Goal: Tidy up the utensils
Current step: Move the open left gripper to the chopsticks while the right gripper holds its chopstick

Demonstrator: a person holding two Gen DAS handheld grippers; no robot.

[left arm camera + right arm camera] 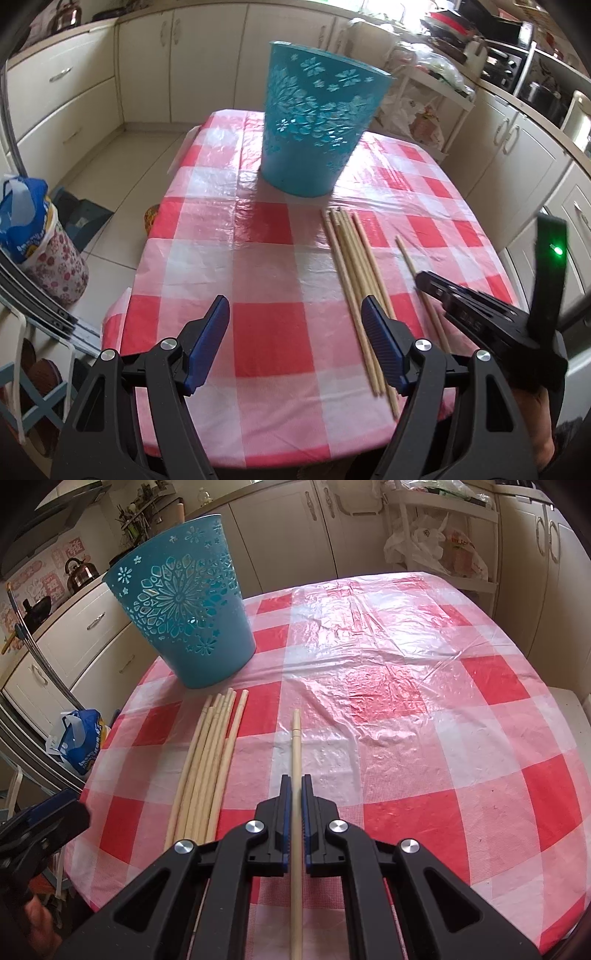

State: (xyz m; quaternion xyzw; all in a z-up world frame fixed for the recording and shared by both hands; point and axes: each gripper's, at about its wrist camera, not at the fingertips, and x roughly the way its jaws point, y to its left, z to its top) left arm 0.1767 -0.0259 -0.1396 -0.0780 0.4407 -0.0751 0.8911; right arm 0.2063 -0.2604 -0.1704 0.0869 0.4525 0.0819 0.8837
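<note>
A teal cut-out basket (314,122) (184,602) stands upright on the red-and-white checked table (266,332) (424,709). Several wooden chopsticks (354,266) (207,757) lie side by side in front of it. My right gripper (296,786) (424,280) is shut on a single chopstick (296,746) (408,258) that runs straight between its blue pads. My left gripper (295,306) stands open over the cloth, nothing between its fingers; its right finger (380,332) overlaps the bundle's near end.
Cream kitchen cabinets (92,92) ring the table. A blue bag in a flowered bin (37,243) sits on the floor at left. A white rack with plastic bags (443,542) stands behind the table. The table's near edge (258,454) is close below the grippers.
</note>
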